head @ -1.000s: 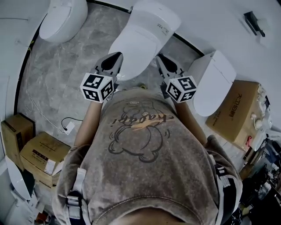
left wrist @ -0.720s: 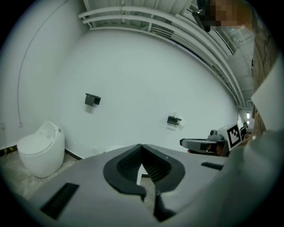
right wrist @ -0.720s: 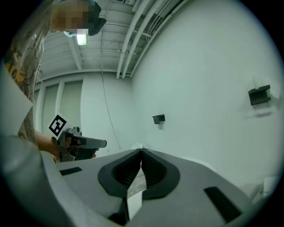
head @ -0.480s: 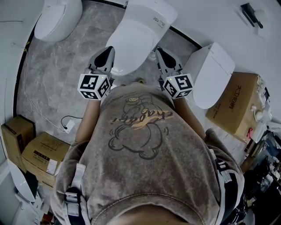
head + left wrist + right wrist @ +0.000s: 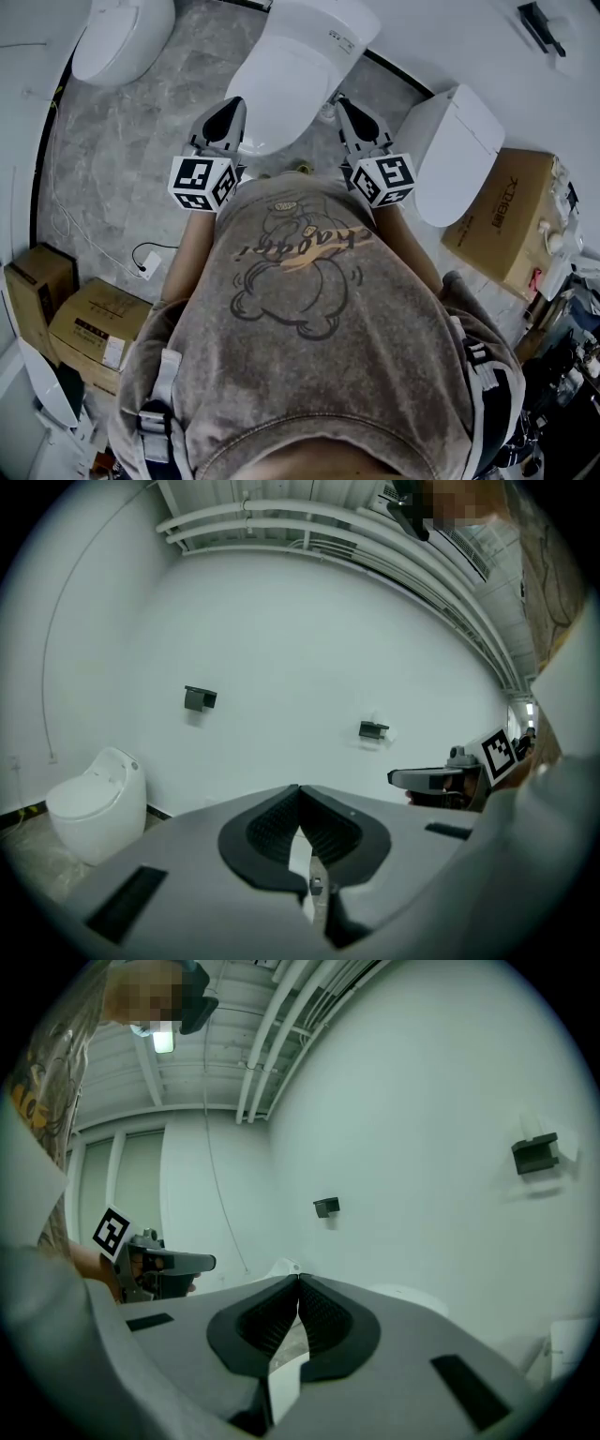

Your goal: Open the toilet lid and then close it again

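Both pairs of jaws are closed with nothing between them. In the left gripper view the left gripper's (image 5: 299,787) two dark ribbed pads meet at their tips, and the right gripper view shows the same for the right gripper (image 5: 298,1277).

From the head view, the two grippers flank the front end of the middle toilet (image 5: 309,42), one on each side, pointing away from the person toward the wall. The toilet lid (image 5: 279,89) lies flat and shut over the bowl. The left gripper's tip overlaps the lid's front left edge in the picture, and the right gripper's tip sits just beside its front right edge. Whether either one touches the lid cannot be told.

A second toilet (image 5: 122,37) stands on the grey marbled floor (image 5: 122,159) to the left. A third toilet (image 5: 455,159) stands to the right, with a cardboard box (image 5: 506,225) beside it. More boxes (image 5: 89,323) sit at the lower left, near a white cable and plug strip (image 5: 145,267). The person's printed grey shirt (image 5: 309,328) fills the lower half of the head view. Two small dark brackets (image 5: 200,698) are fixed to the white wall ahead.
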`<state>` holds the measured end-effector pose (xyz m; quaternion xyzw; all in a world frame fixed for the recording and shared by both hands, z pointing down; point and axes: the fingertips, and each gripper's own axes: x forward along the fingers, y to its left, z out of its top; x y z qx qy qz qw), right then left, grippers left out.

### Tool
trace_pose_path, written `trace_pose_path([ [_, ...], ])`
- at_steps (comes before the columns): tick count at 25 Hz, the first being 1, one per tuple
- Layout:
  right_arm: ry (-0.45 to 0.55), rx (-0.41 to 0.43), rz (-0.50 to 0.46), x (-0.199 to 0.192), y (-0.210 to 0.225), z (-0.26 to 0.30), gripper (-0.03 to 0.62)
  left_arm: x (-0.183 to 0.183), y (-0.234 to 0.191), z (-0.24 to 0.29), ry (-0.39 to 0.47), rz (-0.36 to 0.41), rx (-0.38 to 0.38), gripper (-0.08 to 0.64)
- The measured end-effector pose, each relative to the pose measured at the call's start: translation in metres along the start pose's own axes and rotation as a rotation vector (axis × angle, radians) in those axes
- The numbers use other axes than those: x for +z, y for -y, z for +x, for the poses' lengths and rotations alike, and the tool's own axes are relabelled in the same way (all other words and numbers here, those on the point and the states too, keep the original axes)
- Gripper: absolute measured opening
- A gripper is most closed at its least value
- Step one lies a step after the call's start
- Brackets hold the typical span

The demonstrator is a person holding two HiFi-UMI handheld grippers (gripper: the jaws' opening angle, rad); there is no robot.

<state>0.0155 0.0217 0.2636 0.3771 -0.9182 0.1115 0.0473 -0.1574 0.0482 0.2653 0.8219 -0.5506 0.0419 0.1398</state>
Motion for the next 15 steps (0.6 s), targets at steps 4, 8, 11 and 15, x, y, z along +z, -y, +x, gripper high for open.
trace_pose_path([
  [4,-0.003,0.002,-0.005,0.0013,0.0033,0.0013,0.028,0.0011,0.0022,0.0021,0.003,0.002,-0.001,0.009],
  [8,-0.002,0.007,-0.009,0.0028,0.0041,0.004,0.028,0.002,-0.0003,0.0026,0.004,0.002,0.009,0.009],
  [11,0.0,0.012,-0.012,0.005,0.0024,0.0052,0.028,0.0042,-0.0025,0.0011,0.006,-0.001,0.015,0.009],
  [15,0.002,0.014,-0.012,0.0056,0.003,0.0062,0.028,0.0059,-0.0037,0.0019,0.008,-0.003,0.016,0.009],
])
